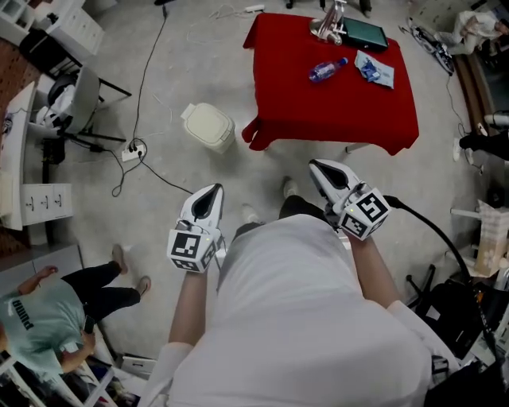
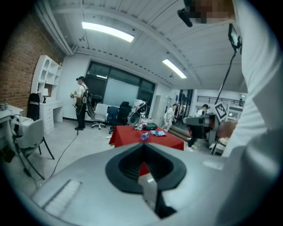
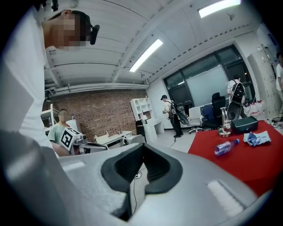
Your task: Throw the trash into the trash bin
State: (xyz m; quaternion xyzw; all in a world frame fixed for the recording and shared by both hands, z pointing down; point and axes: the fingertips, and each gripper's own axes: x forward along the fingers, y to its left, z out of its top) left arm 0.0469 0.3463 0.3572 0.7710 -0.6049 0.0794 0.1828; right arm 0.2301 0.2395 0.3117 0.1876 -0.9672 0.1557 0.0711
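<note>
The left gripper [image 1: 208, 195] and right gripper [image 1: 320, 168], smooth white shells, were clenched empty; a clear plastic bottle [image 1: 328, 70] lay on the red cloth [image 1: 334, 111].

The table [image 1: 334, 111] stands on the floor, ahead of the person. On it the bottle [image 1: 327, 70] lies near the middle, and the wrapper [image 1: 374, 70] lies just right of it, toward the right edge. A case [image 1: 364, 34] sits at the far edge, with a stand [image 1: 328, 22] just left of it. The trash bin [image 1: 208, 125] stands on the floor to the left of the table's near left corner, apart from it. A power strip [image 1: 133, 149] lies further left, and a chair [image 1: 79, 95] is beyond that.
</note>
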